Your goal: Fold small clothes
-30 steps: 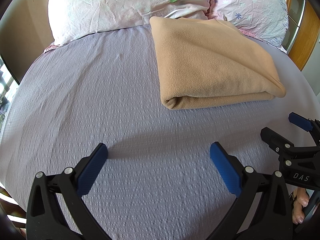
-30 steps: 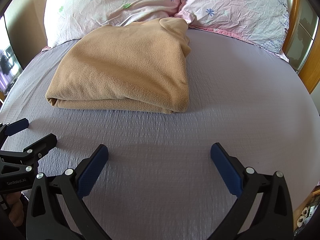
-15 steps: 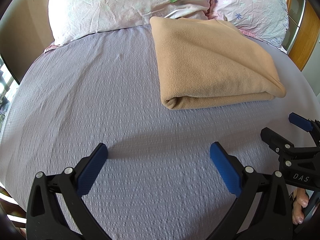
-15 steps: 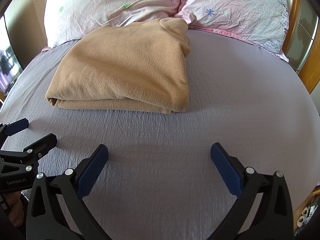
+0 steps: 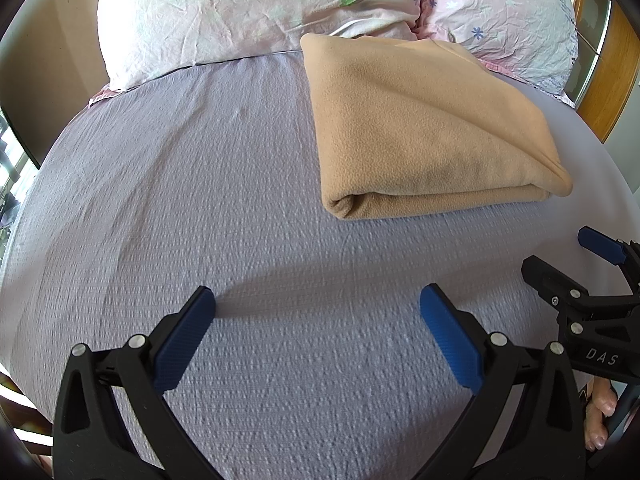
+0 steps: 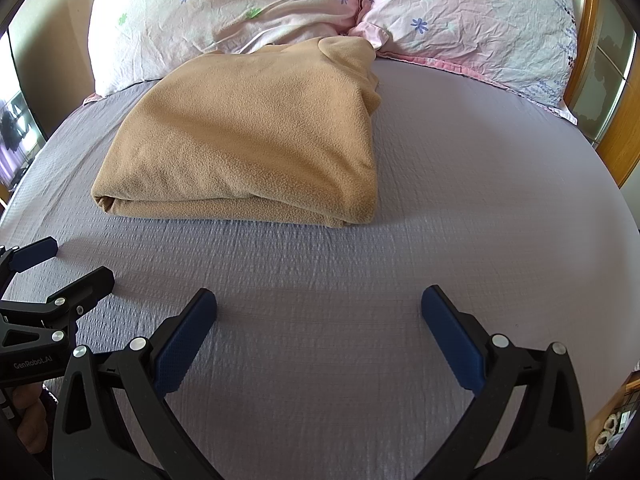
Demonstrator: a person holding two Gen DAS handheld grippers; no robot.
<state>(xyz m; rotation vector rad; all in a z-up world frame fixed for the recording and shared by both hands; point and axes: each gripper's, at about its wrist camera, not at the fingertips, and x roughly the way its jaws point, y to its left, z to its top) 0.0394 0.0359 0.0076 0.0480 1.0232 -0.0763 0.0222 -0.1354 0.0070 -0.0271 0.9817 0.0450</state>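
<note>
Behind folded fleece (image 6: 256,140), two pillows (image 6: 224,12).

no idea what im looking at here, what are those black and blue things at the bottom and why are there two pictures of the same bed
Those are two hand-held claws, not a robot: a person grips one in each hand. Each carries a wide-angle camera looking forward along its two blue-padded fingers, hence two pictures.

The left view shows the left claw, with the right one at its edge. The right view shows the right claw.

Both stand open and hold nothing, poised above the lilac textured bedsheet.

On the sheet lies a folded tan fleece garment, its far end against two pale floral pillows at the head of the bed. Neither claw touches the garment.
</note>
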